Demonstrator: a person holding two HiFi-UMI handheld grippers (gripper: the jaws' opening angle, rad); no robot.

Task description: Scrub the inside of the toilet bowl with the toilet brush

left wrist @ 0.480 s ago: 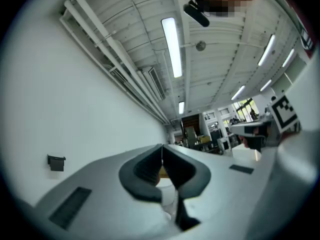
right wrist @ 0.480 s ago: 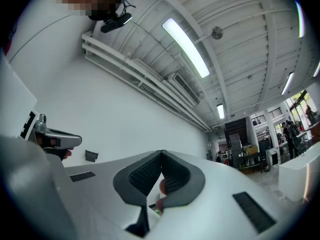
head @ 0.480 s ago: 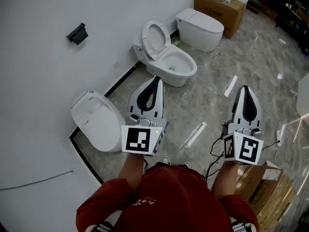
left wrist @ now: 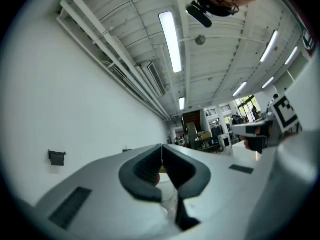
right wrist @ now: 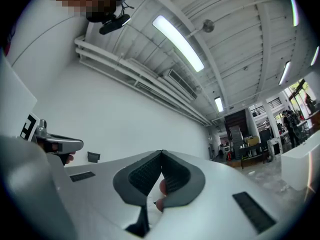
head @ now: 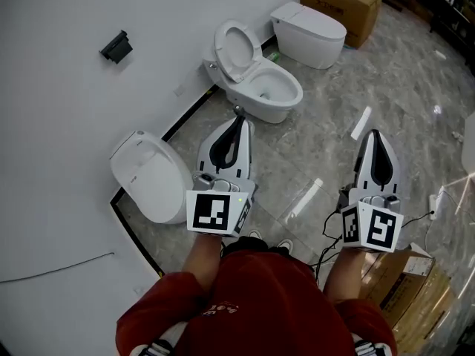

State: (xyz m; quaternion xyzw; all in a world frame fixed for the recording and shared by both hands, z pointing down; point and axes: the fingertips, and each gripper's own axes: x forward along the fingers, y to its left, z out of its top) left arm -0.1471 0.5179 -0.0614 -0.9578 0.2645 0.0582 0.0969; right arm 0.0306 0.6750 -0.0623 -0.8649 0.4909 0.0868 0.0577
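Grey marble floor (head: 326, 139) runs along a white wall (head: 67, 110), and three white toilets stand against that wall. The middle toilet (head: 256, 87) has its seat and lid raised, so its bowl lies open. A closed toilet (head: 152, 176) stands nearer on the left, and another closed toilet (head: 308, 32) stands farther along, beside a cardboard box (head: 338, 2). A small black holder (head: 116, 46) is fixed on the wall, well apart from the toilets.

A person in a red top (head: 252, 302) holds both tools out in front, side by side and apart. The left tool (head: 238, 119) is clenched. Its dark pads (left wrist: 150, 171) meet at the tips with nothing between them. In the head view its tip shows just below the front rim of the open bowl, without touching it. The right tool (head: 375, 133) is clenched too, with its pads (right wrist: 145, 176) meeting at the tip and nothing held. It hangs over bare floor to the right of the open toilet.

Black cables (head: 334, 228) lie on the floor by the person's feet. A second cardboard box (head: 404, 288) sits at the lower right.
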